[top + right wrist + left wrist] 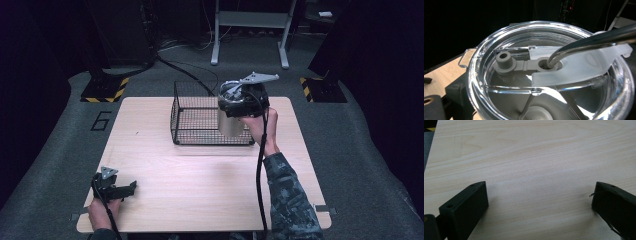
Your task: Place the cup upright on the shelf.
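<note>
My right gripper (pixel 243 97) is shut on a steel tumbler (pixel 231 125), gripping it near the top. It holds the tumbler upright at the right side of a black wire basket (pixel 175 120). Whether the tumbler touches the basket's floor I cannot tell. In the right gripper view, the clear lid (pixel 481 82) is close up, with a grey plug (pixel 504 62) and a bent metal straw (pixel 594 40) through it. One black finger (pixel 455 92) presses the lid's left side. My left gripper (pixel 131 187) rests open on the table's near left, nothing between its fingers (pixel 466 205).
The pale wooden table (pixel 200 190) has its near edge just behind my left hand. A cable (pixel 260 170) trails from the right gripper along the sleeve. Beyond the table lie grey carpet, floor cables and a white stand's legs (pixel 250 30).
</note>
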